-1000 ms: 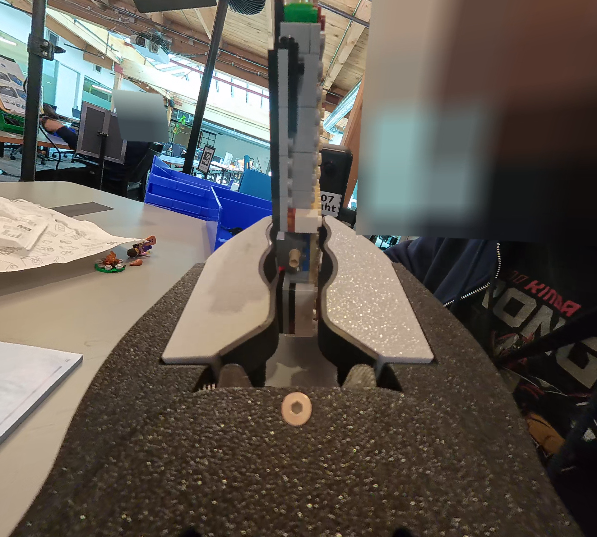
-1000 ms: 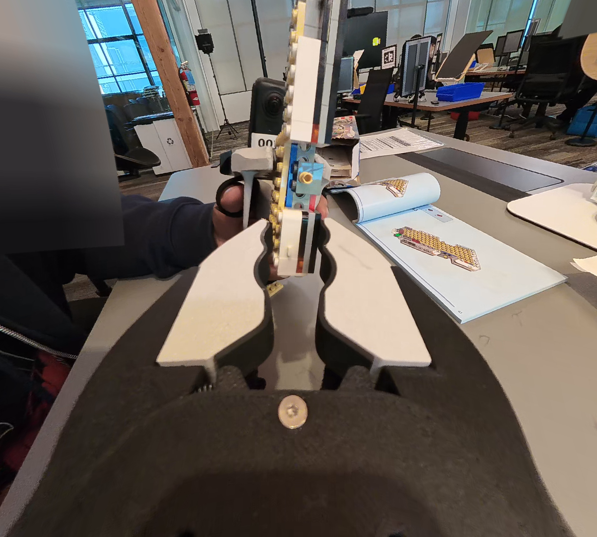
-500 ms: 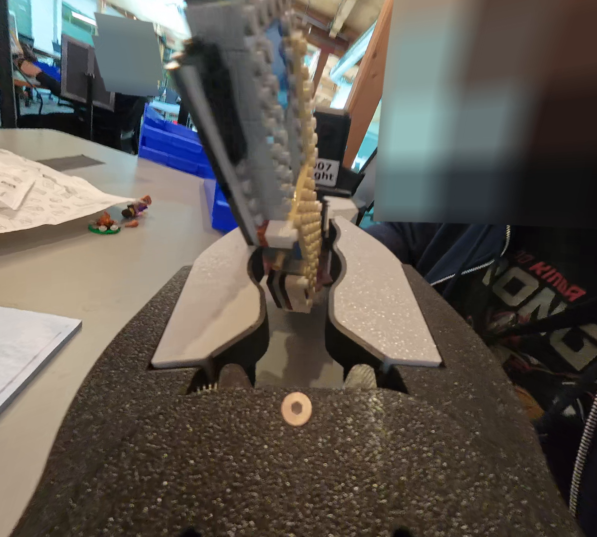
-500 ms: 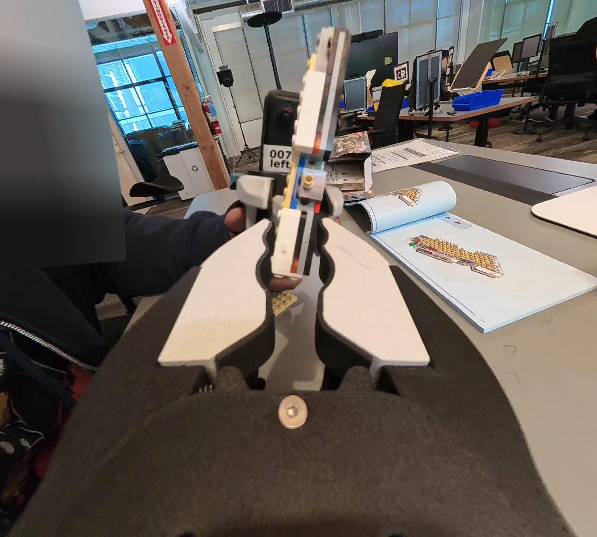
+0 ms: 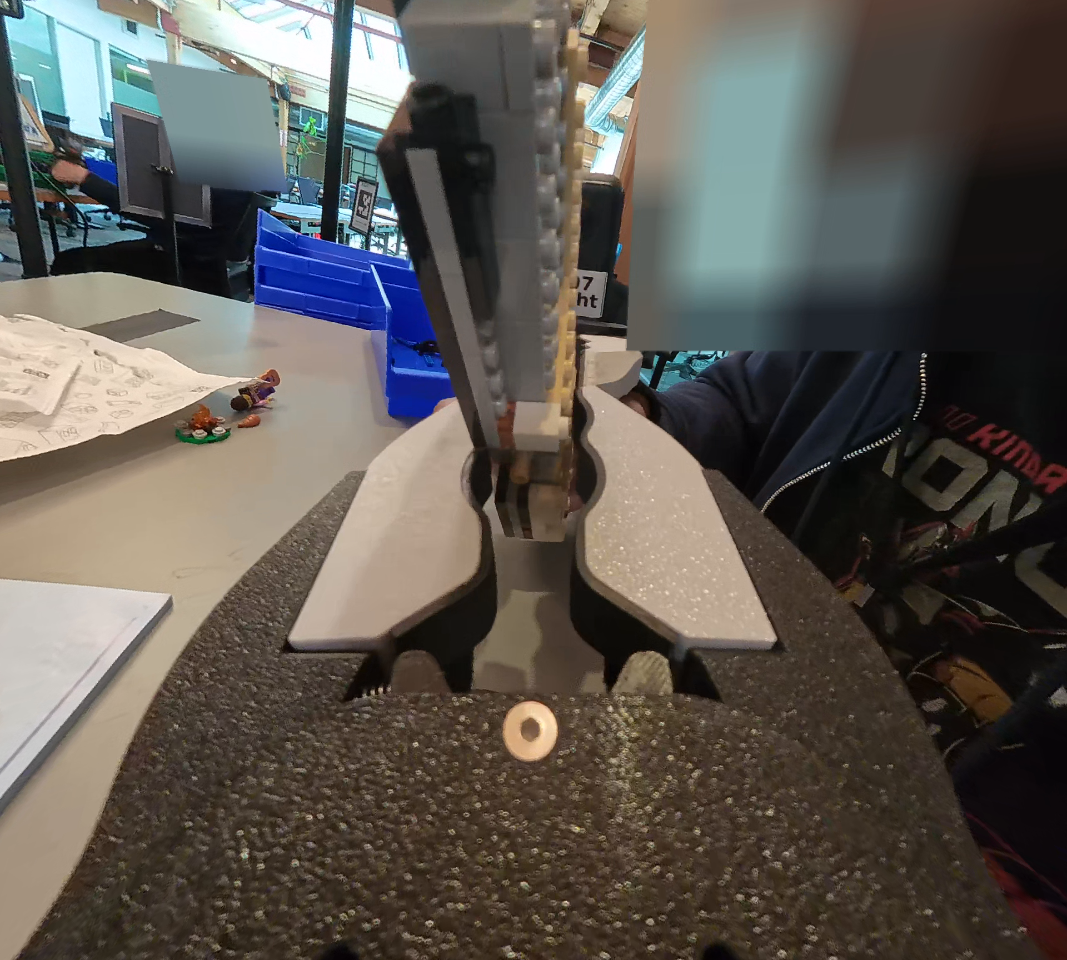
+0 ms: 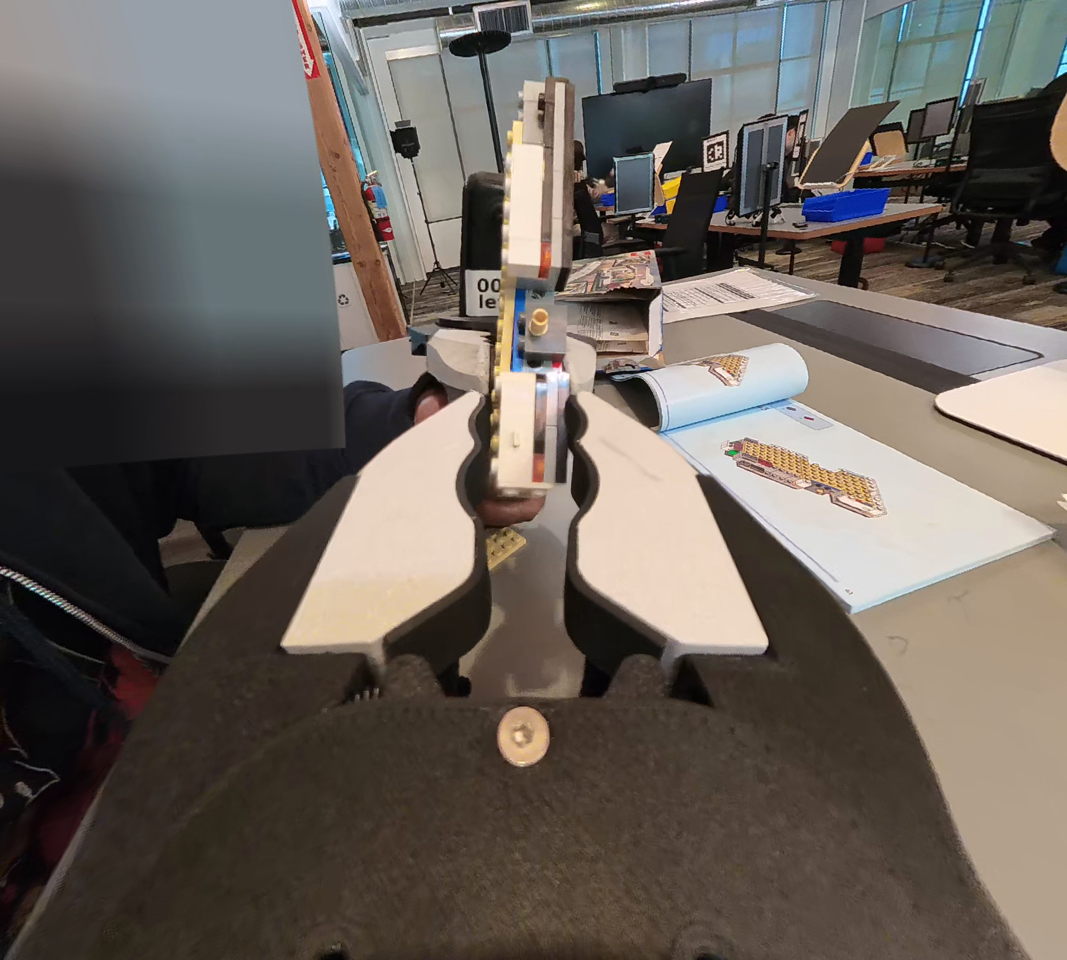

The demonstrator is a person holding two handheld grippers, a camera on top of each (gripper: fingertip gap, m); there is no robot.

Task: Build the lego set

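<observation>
Left wrist view, frame centre: both grippers' fingers clamp one upright brick model (image 5: 508, 239) edgewise, so opposed twisting could split its plates.

Both views are bright and evenly lit by daylight from the windows (image 6: 779, 84) and roof glazing, so shadows on the bench (image 5: 173, 499) are soft and faint. The wide lens bends straight lines near the edges. The brick model (image 5: 496, 216) close to the lens is soft and smeared, with a small glare on its shiny side in the right view.
</observation>
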